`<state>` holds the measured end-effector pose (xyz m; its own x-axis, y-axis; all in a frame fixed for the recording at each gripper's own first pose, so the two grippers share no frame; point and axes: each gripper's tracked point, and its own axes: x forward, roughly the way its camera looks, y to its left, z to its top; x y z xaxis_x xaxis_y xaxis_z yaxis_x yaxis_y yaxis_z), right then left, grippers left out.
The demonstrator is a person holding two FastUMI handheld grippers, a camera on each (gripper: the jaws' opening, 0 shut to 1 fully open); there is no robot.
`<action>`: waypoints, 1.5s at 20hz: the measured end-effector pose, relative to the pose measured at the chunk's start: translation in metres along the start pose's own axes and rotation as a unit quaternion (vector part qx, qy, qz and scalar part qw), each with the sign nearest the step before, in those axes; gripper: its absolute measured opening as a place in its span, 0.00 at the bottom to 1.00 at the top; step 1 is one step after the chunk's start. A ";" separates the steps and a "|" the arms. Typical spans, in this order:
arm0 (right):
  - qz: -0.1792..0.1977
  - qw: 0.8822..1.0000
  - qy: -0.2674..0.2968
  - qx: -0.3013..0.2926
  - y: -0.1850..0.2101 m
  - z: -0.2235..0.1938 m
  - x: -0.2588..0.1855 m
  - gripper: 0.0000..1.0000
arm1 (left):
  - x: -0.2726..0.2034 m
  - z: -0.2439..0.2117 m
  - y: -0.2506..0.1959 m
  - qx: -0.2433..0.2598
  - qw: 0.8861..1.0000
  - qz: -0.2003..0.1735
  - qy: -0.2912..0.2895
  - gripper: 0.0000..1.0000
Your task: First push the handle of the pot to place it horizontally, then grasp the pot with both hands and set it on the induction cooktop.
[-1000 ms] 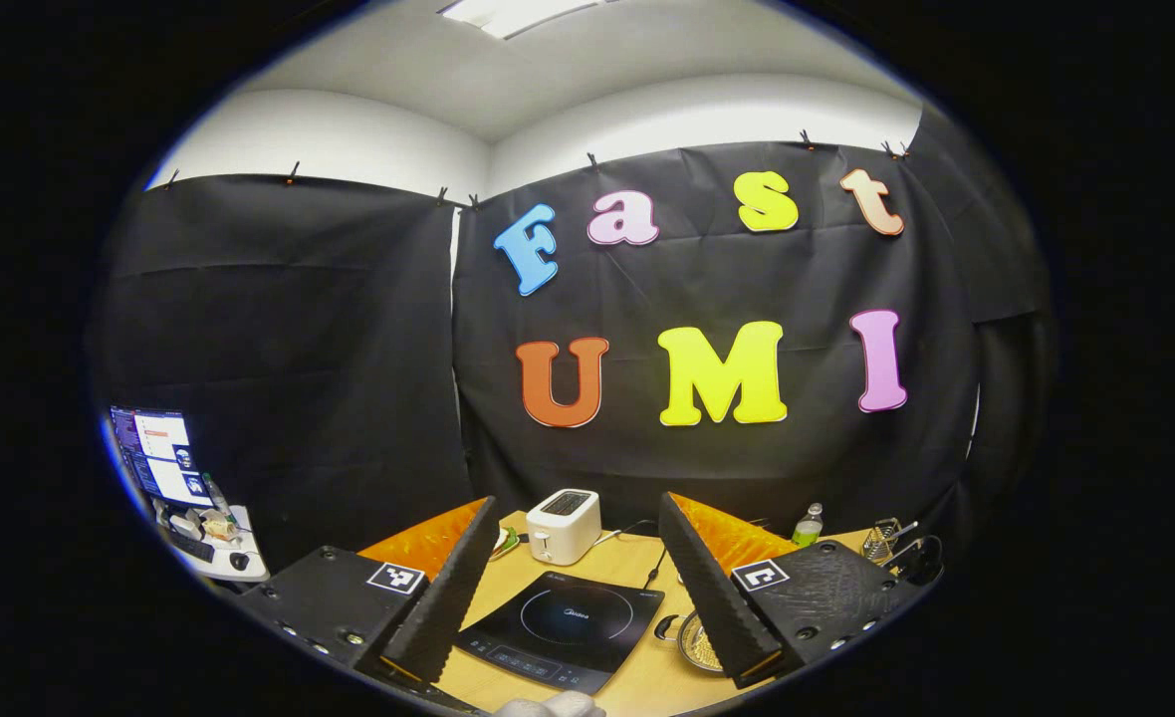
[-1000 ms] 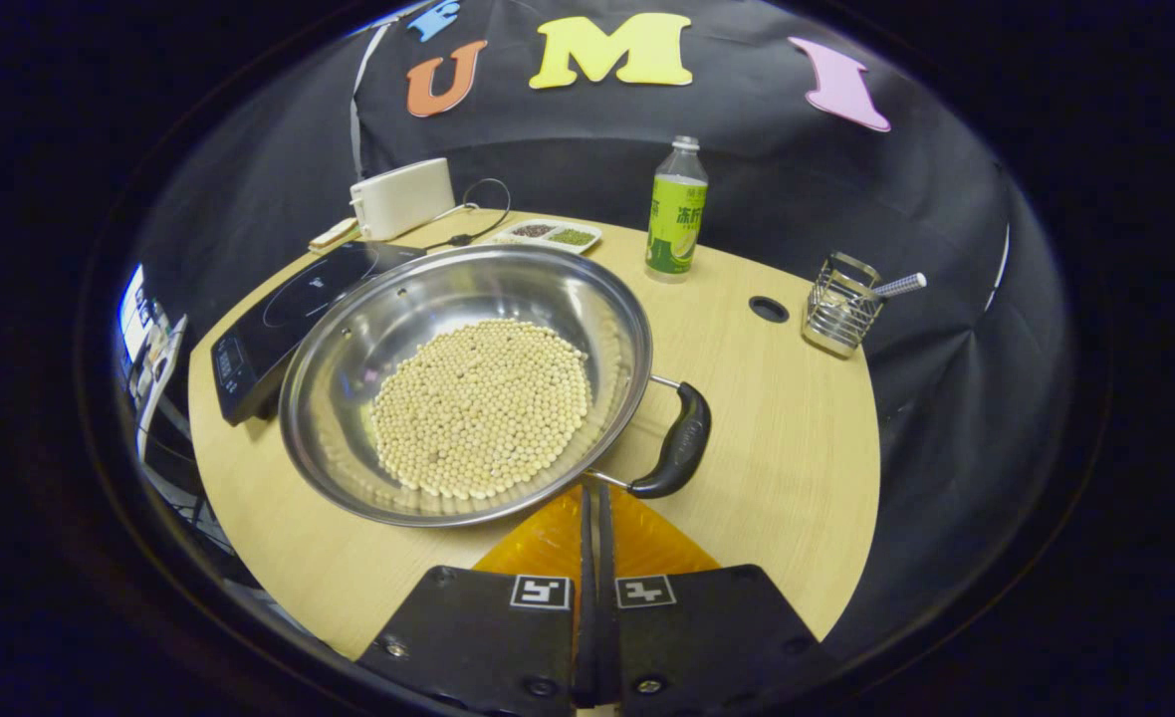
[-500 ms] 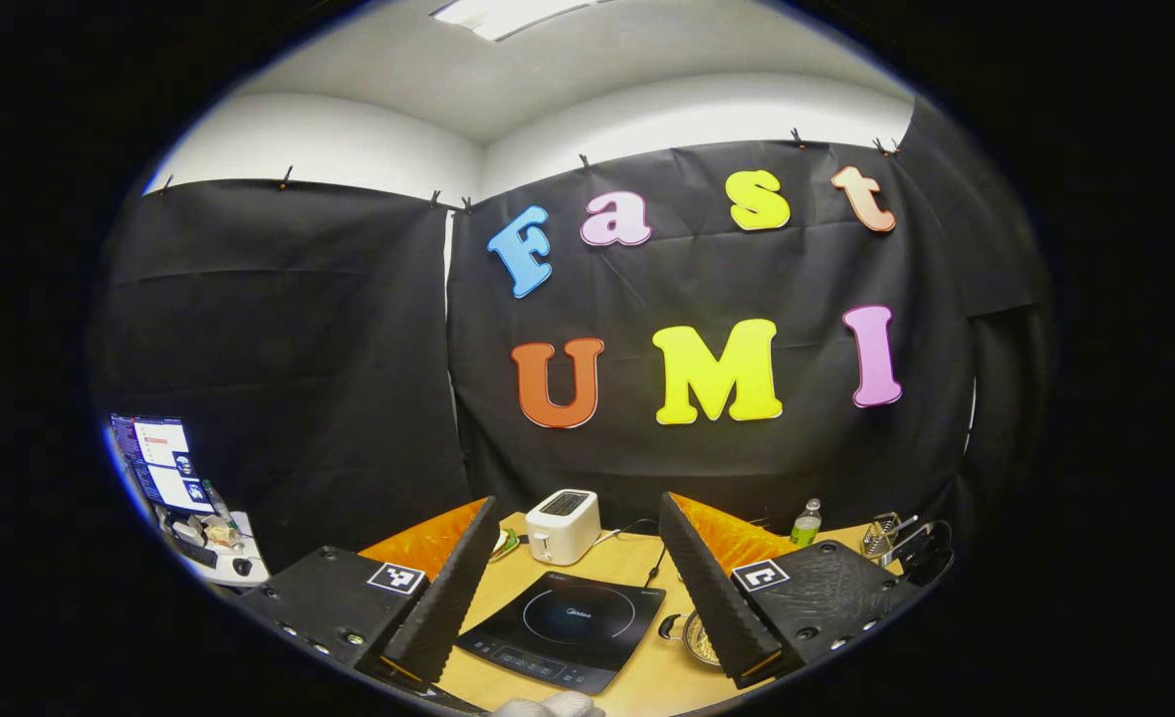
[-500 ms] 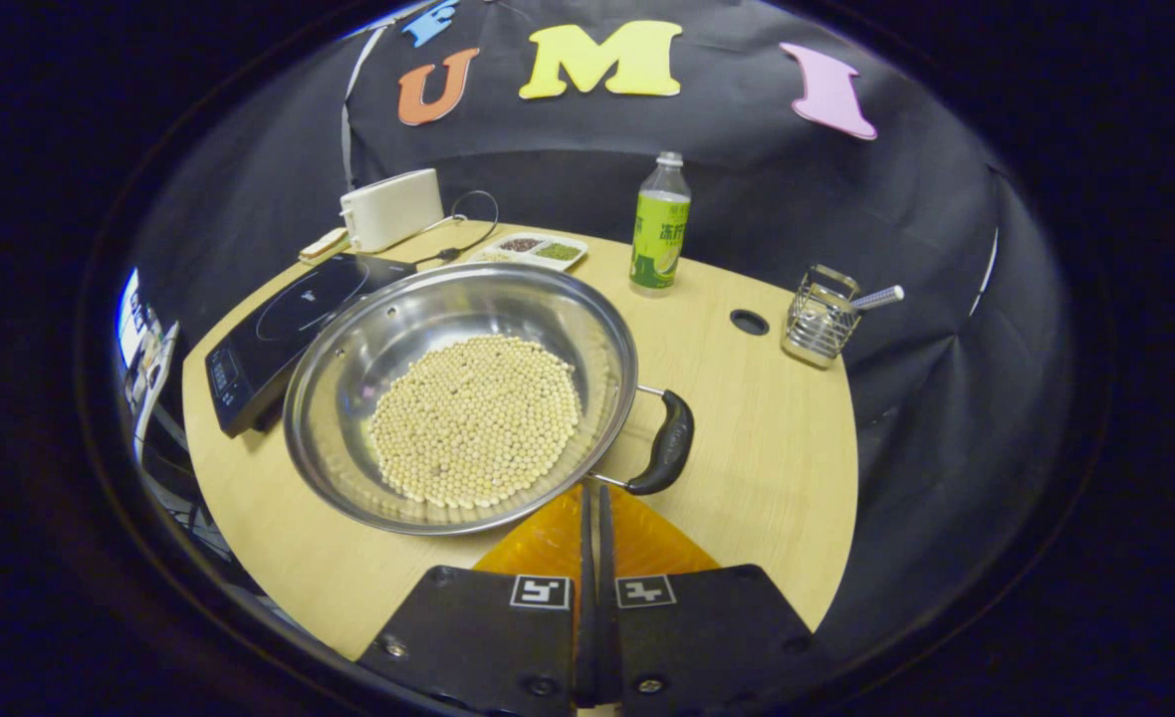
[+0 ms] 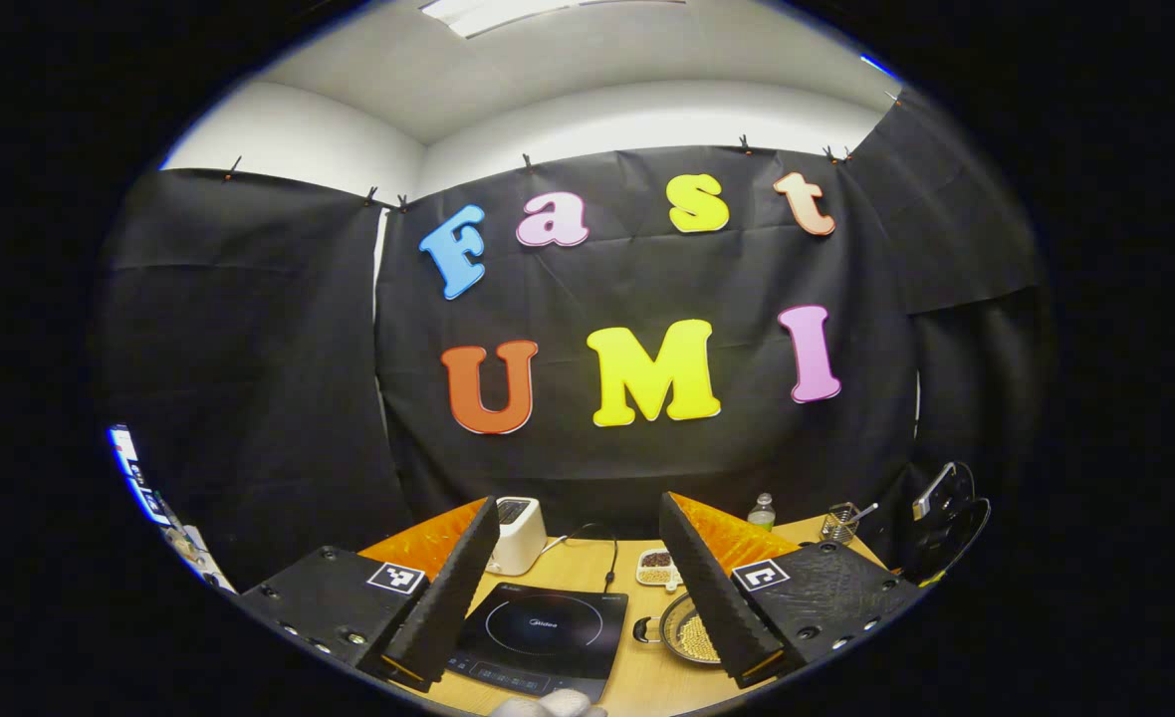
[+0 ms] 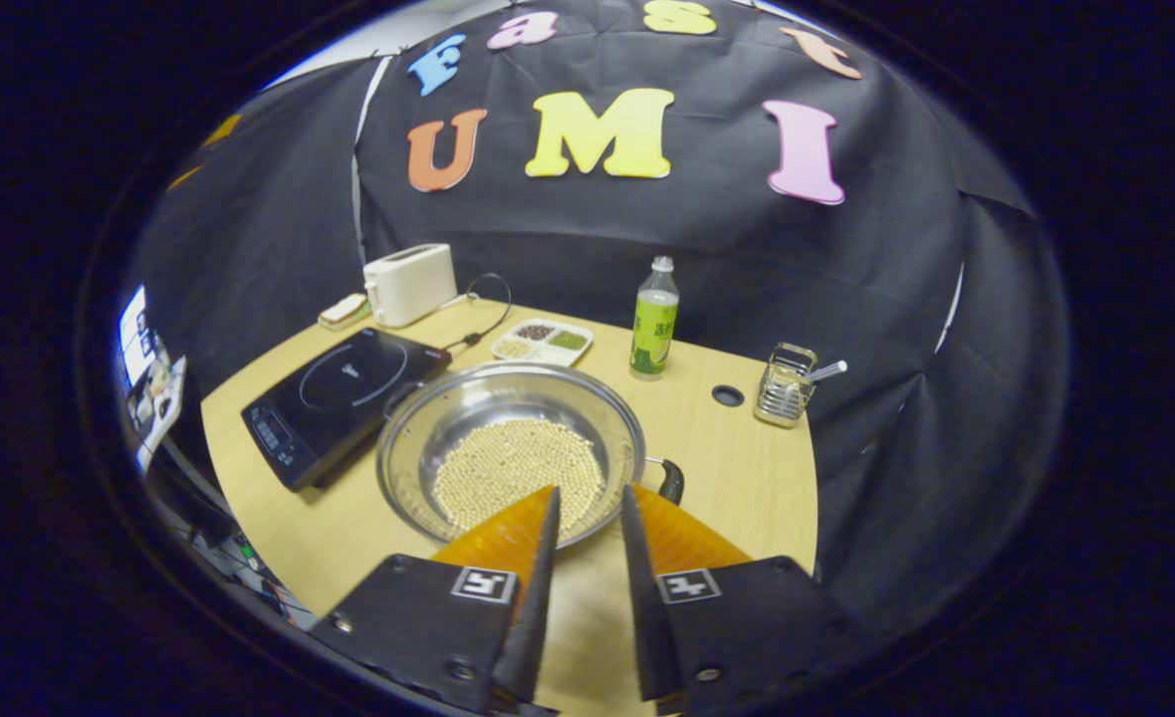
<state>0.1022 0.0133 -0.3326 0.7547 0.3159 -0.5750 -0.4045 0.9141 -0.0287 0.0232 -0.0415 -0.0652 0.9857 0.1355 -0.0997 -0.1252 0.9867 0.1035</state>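
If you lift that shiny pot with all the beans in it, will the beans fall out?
Probably not if it stays level: the pot is wide with sloped sides and the beans lie low in it. Tilted, the loose round beans would likely roll to one side. With two side handles, lifting by one alone would likely tip it.

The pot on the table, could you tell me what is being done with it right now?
A person holds a gripper in each hand above the table. The pot of beans sits on the wood beside the cooktop, not on it. The right gripper hovers open near the pot's near rim, touching nothing. The left gripper is open too, facing the cooktop.
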 end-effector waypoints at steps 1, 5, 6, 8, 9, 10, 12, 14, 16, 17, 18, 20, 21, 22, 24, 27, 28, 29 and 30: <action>-0.005 1.000 -0.007 0.008 0.002 0.007 -0.007 0.53 | 0.003 -0.005 -0.006 -0.006 1.000 -0.021 0.001 0.96; -0.071 0.996 -0.045 0.027 -0.009 0.027 -0.030 0.95 | 0.016 -0.034 -0.001 -0.013 0.998 -0.061 0.023 0.96; -0.085 0.995 -0.047 0.031 -0.011 0.024 -0.033 0.97 | 0.020 -0.043 0.003 -0.012 0.997 -0.068 0.030 0.96; -0.100 0.993 -0.045 0.043 -0.010 0.018 -0.037 0.99 | 0.030 -0.066 0.013 0.004 0.997 -0.071 0.043 0.96; -0.109 0.992 -0.040 0.052 -0.013 0.013 -0.036 0.99 | 0.034 -0.082 0.013 0.011 0.995 -0.079 0.053 0.96; -0.115 0.991 -0.032 0.062 -0.014 0.005 -0.034 0.98 | 0.038 -0.100 0.010 0.009 0.993 -0.090 0.072 0.96; -0.120 0.989 -0.015 0.081 -0.014 -0.010 -0.028 0.99 | 0.038 -0.142 0.000 -0.005 0.986 -0.114 0.118 0.96; -0.129 0.988 0.005 0.083 -0.019 -0.026 -0.017 0.99 | 0.044 -0.174 -0.011 -0.025 0.979 -0.132 0.154 0.96; -0.128 0.988 0.025 0.082 -0.021 -0.039 -0.002 0.99 | 0.050 -0.206 -0.022 -0.034 0.972 -0.139 0.187 0.97; -0.124 0.988 0.034 0.087 -0.022 -0.042 0.007 0.99 | 0.055 -0.223 -0.025 -0.030 0.969 -0.137 0.201 0.97; -0.118 0.988 0.043 0.093 -0.023 -0.046 0.017 0.99 | 0.061 -0.239 -0.030 -0.025 0.966 -0.135 0.218 0.97; -0.112 0.987 0.060 0.102 -0.028 -0.052 0.035 0.99 | 0.070 -0.269 -0.039 -0.024 0.960 -0.131 0.248 0.98; -0.111 0.987 0.061 0.103 -0.032 -0.052 0.044 0.99 | 0.075 -0.283 -0.045 -0.026 0.955 -0.129 0.264 0.98; -0.105 0.987 0.072 0.100 -0.033 -0.056 0.054 0.99 | 0.080 -0.295 -0.051 -0.024 0.952 -0.132 0.275 0.98; -0.086 0.988 0.085 0.094 -0.031 -0.058 0.071 0.99 | 0.088 -0.318 -0.058 -0.019 0.944 -0.128 0.302 0.98; -0.079 0.989 0.094 0.081 -0.037 -0.057 0.090 0.99 | 0.101 -0.336 -0.071 -0.017 0.939 -0.128 0.319 0.98; -0.076 0.989 0.098 0.080 -0.038 -0.057 0.097 0.99 | 0.104 -0.341 -0.074 -0.013 0.938 -0.127 0.323 0.98; -0.075 0.989 0.103 0.079 -0.041 -0.057 0.102 0.99 | 0.108 -0.346 -0.078 -0.011 0.936 -0.127 0.328 0.98; -0.076 0.988 0.109 0.077 -0.044 -0.059 0.108 0.99 | 0.111 -0.351 -0.082 -0.008 0.934 -0.128 0.332 0.98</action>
<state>0.1716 -0.0078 -0.4415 0.6655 0.1245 -0.7359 -0.1978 0.9802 -0.0130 0.1035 -0.0755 -0.4319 0.6966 -0.0854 -0.7124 0.0981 0.9949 -0.0233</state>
